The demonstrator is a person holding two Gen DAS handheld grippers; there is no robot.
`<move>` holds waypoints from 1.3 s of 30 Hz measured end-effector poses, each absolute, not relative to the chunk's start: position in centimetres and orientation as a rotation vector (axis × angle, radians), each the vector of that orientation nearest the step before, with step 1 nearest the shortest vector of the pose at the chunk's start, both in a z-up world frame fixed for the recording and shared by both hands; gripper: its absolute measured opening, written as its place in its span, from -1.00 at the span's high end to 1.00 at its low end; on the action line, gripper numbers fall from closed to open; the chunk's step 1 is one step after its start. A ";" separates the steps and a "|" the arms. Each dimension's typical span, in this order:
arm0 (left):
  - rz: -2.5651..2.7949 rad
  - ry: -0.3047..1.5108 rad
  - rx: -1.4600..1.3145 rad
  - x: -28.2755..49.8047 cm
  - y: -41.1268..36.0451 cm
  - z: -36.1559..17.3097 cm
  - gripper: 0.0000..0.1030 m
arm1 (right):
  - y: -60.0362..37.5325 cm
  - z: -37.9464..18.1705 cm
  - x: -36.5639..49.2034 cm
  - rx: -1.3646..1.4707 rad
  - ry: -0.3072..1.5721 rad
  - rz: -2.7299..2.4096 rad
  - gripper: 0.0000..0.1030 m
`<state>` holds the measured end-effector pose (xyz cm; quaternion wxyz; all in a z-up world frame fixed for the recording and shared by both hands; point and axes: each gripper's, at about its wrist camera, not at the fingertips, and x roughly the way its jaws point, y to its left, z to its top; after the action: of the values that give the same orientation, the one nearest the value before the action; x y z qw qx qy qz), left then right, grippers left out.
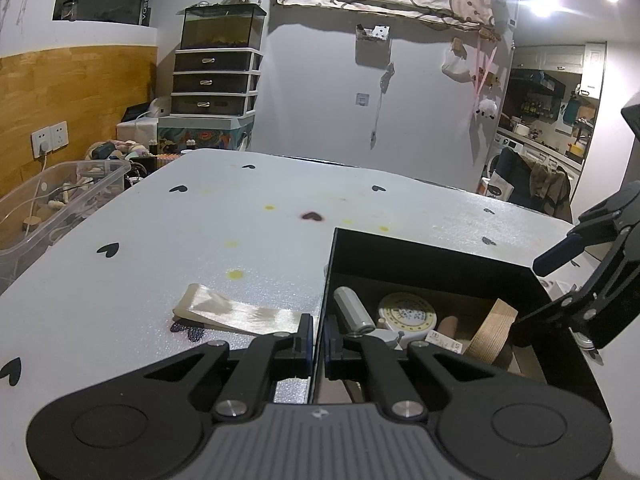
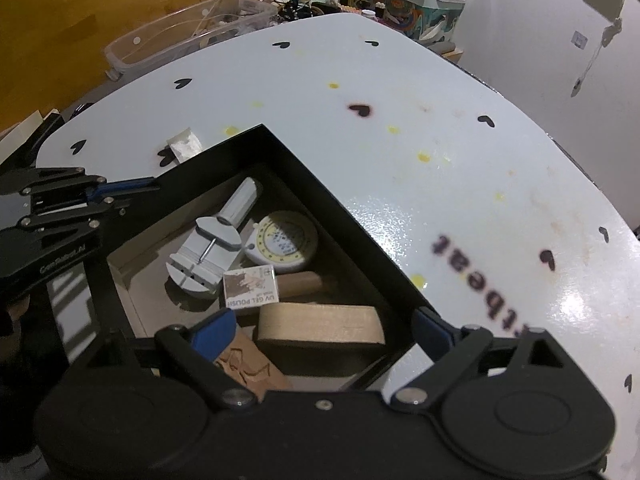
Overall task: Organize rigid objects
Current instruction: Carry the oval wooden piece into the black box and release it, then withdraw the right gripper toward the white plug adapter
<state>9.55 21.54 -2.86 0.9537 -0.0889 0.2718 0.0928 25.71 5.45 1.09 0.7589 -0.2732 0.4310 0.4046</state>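
Observation:
A black open box stands on the white table. Inside lie a grey metal tool, a round tape measure, a small gel polish carton, a wooden peg, a pale wooden band and a carved wooden piece. My left gripper is shut on the box's left wall, one finger on each side. My right gripper hangs open over the box's near corner. One of its fingers is above the carved piece and the other is by the box's right wall. Nothing is between its pads.
A folded strip of cream ribbon lies on the table just left of the box. A clear plastic bin sits past the table's left edge. A drawer unit stands at the back wall.

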 end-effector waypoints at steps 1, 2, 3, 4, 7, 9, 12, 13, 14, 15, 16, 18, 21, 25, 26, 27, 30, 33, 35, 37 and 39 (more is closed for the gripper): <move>0.189 0.552 -0.181 9.6 21.5 -2.9 0.92 | 5.4 1.2 25.6 -0.595 0.938 0.881 -0.86; 0.189 0.552 -0.182 9.6 21.6 -2.9 0.92 | 5.3 1.2 25.5 -0.594 0.938 0.881 -0.86; 0.190 0.552 -0.182 9.5 21.6 -2.9 0.92 | 5.3 1.3 25.4 -0.593 0.936 0.882 -0.86; 0.190 0.552 -0.182 9.5 21.6 -2.9 0.92 | 5.2 1.4 25.3 -0.591 0.933 0.884 -0.86; 0.189 0.552 -0.181 9.5 21.6 -2.9 0.92 | 5.0 1.7 25.1 -0.584 0.928 0.888 -0.86; 0.189 0.552 -0.183 9.5 21.6 -2.9 0.91 | 4.9 1.9 24.9 -0.581 0.923 0.886 -0.86; 0.190 0.551 -0.190 9.4 21.9 -2.9 0.91 | 4.4 2.3 24.6 -0.575 0.910 0.888 -0.86; 0.190 0.551 -0.192 9.4 21.9 -2.9 0.91 | 4.2 2.5 24.5 -0.575 0.903 0.886 -0.86; 0.191 0.551 -0.191 9.4 22.0 -2.9 0.91 | 4.0 2.7 24.4 -0.573 0.895 0.883 -0.86; 0.191 0.552 -0.190 9.4 22.0 -2.9 0.91 | 3.8 2.8 24.3 -0.568 0.889 0.882 -0.86; 0.192 0.552 -0.188 9.4 22.0 -2.9 0.91 | 3.5 3.0 24.2 -0.561 0.886 0.882 -0.86; 0.193 0.553 -0.189 9.4 22.0 -2.9 0.91 | 2.8 3.5 24.1 -0.540 0.877 0.880 -0.86; 0.193 0.553 -0.191 9.4 22.0 -2.9 0.91 | 1.6 4.4 23.9 -0.500 0.852 0.881 -0.86; 0.194 0.554 -0.190 9.5 21.9 -2.9 0.91 | -0.4 5.7 23.5 -0.433 0.806 0.876 -0.86; 0.195 0.554 -0.189 9.5 21.9 -2.9 0.91 | -1.0 6.0 23.4 -0.414 0.794 0.876 -0.86; 0.197 0.555 -0.187 9.5 21.9 -2.9 0.91 | -1.6 6.4 23.3 -0.394 0.783 0.875 -0.86; 0.201 0.558 -0.181 9.5 21.8 -2.8 0.91 | -3.4 7.3 23.0 -0.333 0.749 0.870 -0.86; 0.202 0.562 -0.174 9.6 21.7 -2.8 0.91 | -5.1 7.9 22.4 -0.296 0.700 0.854 -0.86; 0.204 0.564 -0.170 9.5 21.8 -2.8 0.91 | -6.3 8.3 22.1 -0.276 0.668 0.833 -0.86; 0.206 0.568 -0.166 9.7 21.6 -2.7 0.91 | -7.6 8.4 22.0 -0.247 0.648 0.814 -0.86; 0.210 0.572 -0.165 9.7 21.4 -2.6 0.91 | -8.9 8.3 21.9 -0.212 0.636 0.790 -0.86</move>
<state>9.72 21.43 -2.62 0.9506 -0.0811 0.2814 0.1033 21.94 -8.86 8.29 0.8688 -0.1014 0.3041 0.3775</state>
